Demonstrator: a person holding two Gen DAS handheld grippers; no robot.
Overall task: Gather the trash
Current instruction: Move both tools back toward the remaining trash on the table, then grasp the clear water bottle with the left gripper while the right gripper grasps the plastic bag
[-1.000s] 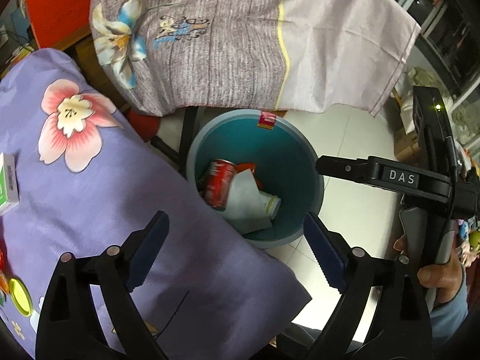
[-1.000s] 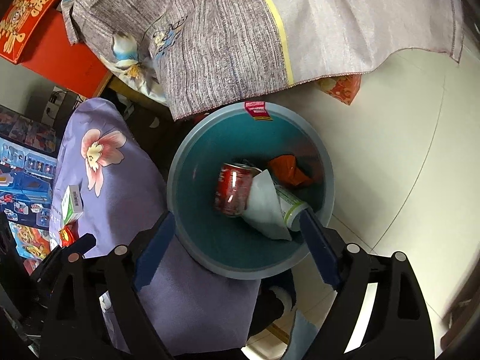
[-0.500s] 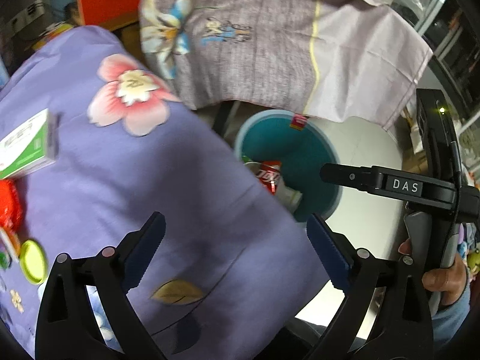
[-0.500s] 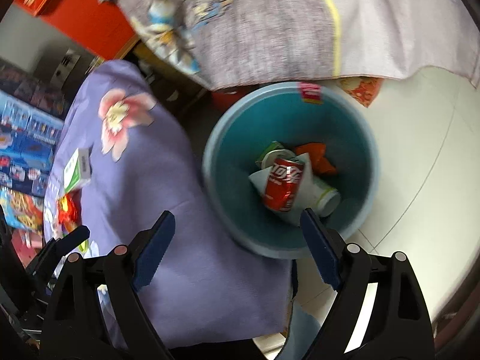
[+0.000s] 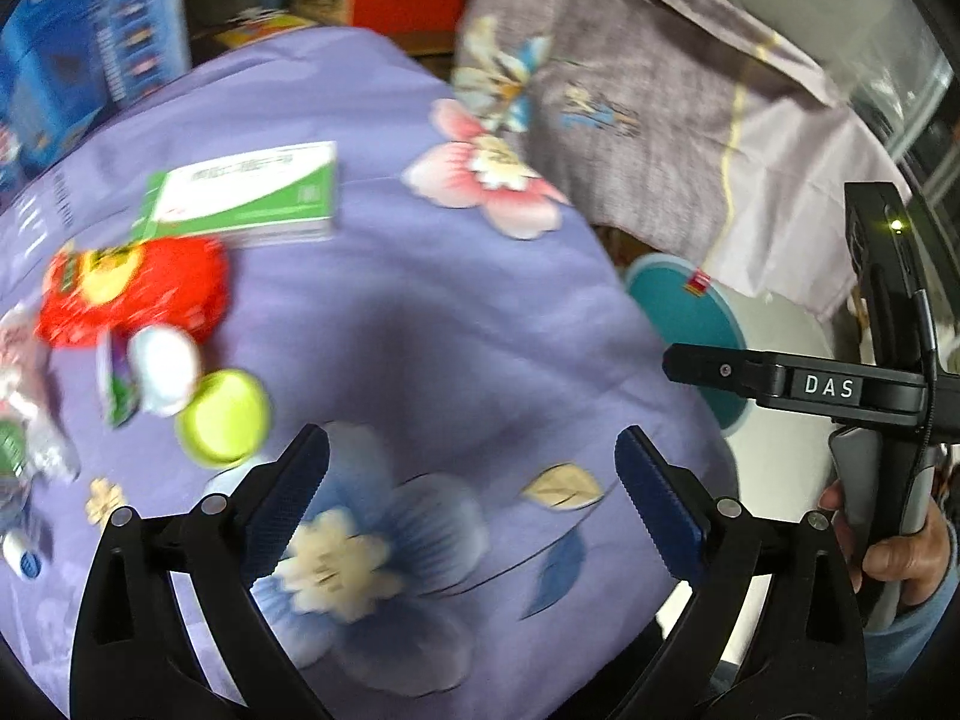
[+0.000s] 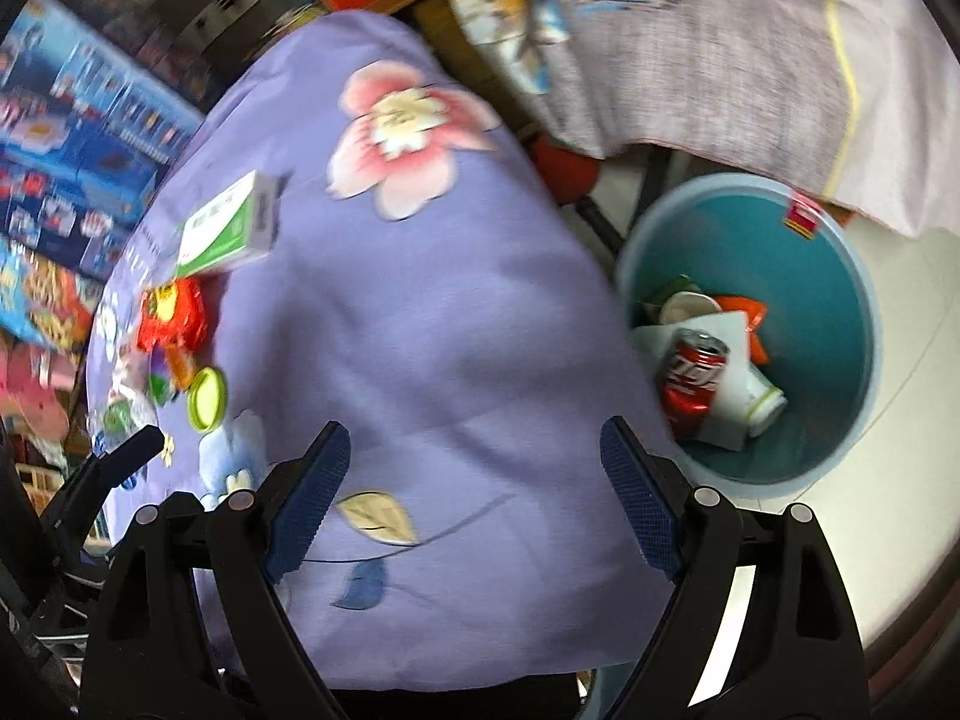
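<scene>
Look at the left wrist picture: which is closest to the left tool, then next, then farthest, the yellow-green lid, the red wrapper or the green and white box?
1. Yellow-green lid, just left of the left tool.
2. Red wrapper, farther up left.
3. Green and white box, beyond the wrapper.

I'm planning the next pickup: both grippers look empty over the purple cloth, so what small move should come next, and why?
Probably carry the left gripper on toward the litter: the yellow-green lid lies nearest its open jaws, beside the red wrapper and green-and-white box. The bin already holds a red can.
</scene>
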